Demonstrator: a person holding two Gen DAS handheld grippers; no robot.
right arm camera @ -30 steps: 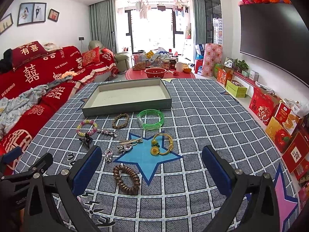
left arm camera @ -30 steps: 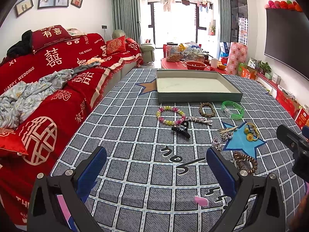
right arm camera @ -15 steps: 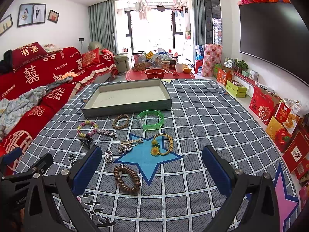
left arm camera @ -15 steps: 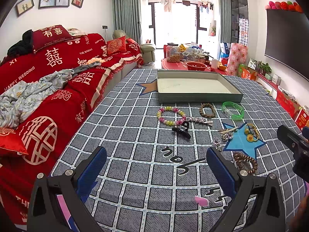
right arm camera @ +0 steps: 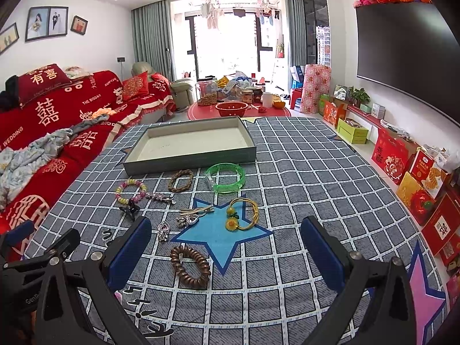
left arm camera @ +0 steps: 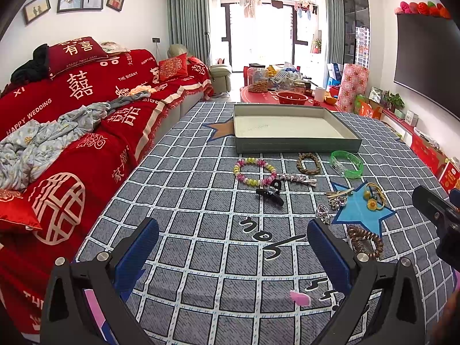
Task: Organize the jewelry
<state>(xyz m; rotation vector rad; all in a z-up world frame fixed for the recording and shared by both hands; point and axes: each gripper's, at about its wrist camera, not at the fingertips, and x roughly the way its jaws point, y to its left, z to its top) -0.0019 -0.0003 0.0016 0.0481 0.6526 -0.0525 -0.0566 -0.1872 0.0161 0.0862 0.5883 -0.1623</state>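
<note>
An empty grey-green tray stands at the far side of the checked cloth. In front of it lie a pastel bead bracelet, a braided brown ring, a green bangle, a black hair clip, a silver chain piece, silver charms, a yellow flower bracelet and a brown coil hair tie. My left gripper and right gripper are open and empty, near the front.
A red-covered sofa with a crumpled blanket runs along the left edge of the table. A red low table with jars and a bowl stands beyond the tray. Gift boxes line the right wall under a television.
</note>
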